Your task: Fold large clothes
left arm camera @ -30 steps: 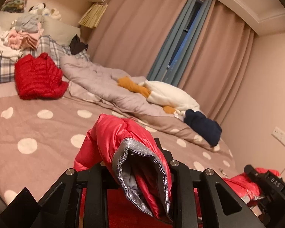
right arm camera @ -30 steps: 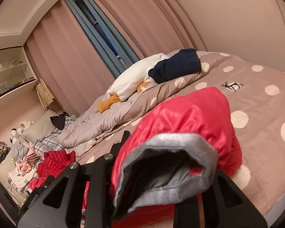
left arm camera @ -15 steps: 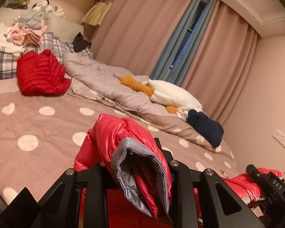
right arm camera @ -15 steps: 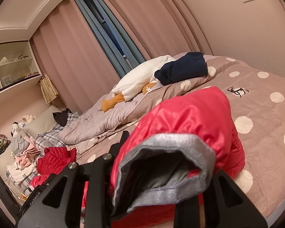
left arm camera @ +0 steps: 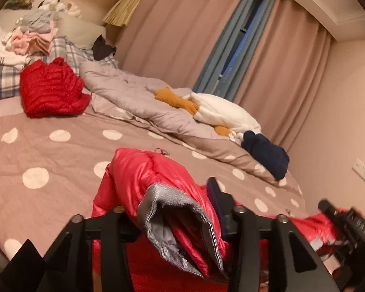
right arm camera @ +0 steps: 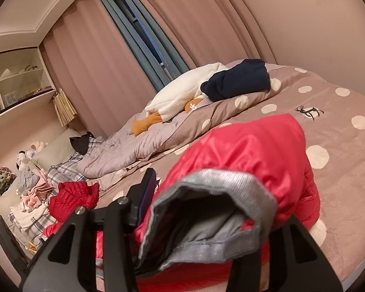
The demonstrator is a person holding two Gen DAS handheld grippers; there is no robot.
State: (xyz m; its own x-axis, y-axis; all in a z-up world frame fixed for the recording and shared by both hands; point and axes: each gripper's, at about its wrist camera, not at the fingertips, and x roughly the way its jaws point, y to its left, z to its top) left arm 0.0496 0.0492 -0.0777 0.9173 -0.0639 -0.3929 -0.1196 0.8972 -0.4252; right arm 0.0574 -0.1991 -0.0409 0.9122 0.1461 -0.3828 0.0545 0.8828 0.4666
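Observation:
A shiny red puffer jacket (left arm camera: 146, 170) with grey ribbed cuffs lies over the near edge of the polka-dot bed (left arm camera: 48, 155). My left gripper (left arm camera: 180, 228) is shut on one sleeve, its grey cuff (left arm camera: 172, 209) bunched between the fingers. My right gripper (right arm camera: 194, 238) is shut on the other sleeve (right arm camera: 250, 150), whose grey cuff (right arm camera: 221, 185) gapes open toward the camera. The right gripper's body also shows in the left wrist view (left arm camera: 348, 221) at the far right, over red fabric.
A folded darker red jacket (left arm camera: 48, 90) lies near the plaid pillows (left arm camera: 2, 82). A grey duvet (left arm camera: 138, 97), a white and orange plush (left arm camera: 221, 112) and a navy garment (left arm camera: 267, 153) lie along the curtain side. A clothes pile (left arm camera: 34, 34) sits at the headboard.
Both grippers have tilted and shifted slightly with the sleeves still held; the views show more of the bed and headboard. The jacket cuffs stay in the jaws.

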